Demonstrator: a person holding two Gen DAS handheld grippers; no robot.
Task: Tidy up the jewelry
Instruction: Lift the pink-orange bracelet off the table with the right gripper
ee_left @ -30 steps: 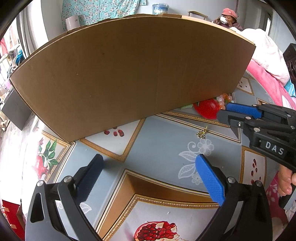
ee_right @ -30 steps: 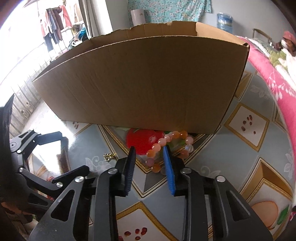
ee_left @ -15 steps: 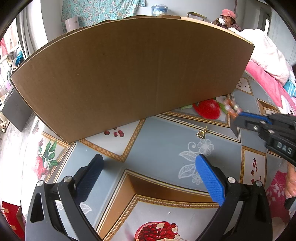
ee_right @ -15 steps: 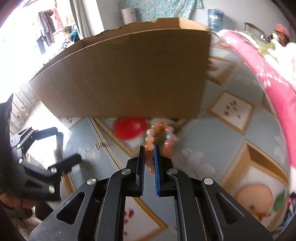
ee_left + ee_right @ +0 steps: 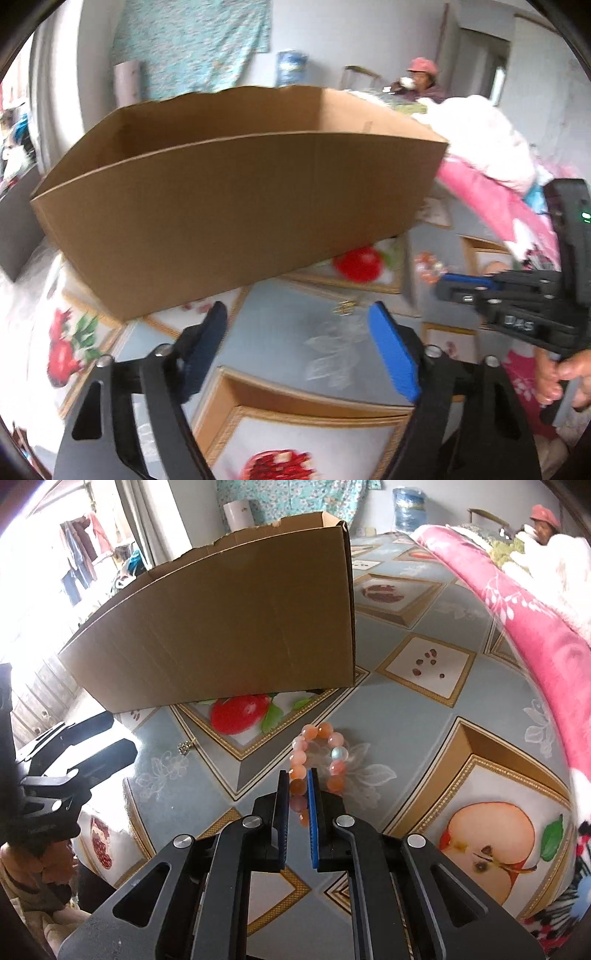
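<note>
Right hand-held gripper point(image 5: 297, 797): jaws nearly closed, pinching one side of the bead bracelet point(image 5: 318, 755); the rest of the loop hangs free ahead of the pads, just above the patterned cloth point(image 5: 436, 635).
Left hand-held gripper point(image 5: 295, 332): closing from wide, nothing between its jaws; probably making for the small gold trinket point(image 5: 345, 307) lying on the cloth just ahead.
Cardboard box point(image 5: 229, 206): open-topped, standing on the bench; likely where the jewelry goes.
Edges: near wall is tall, so the bracelet must clear its rim.
Open room: bare cloth right of the box; pink blanket point(image 5: 524, 602) crowds the far right.
</note>
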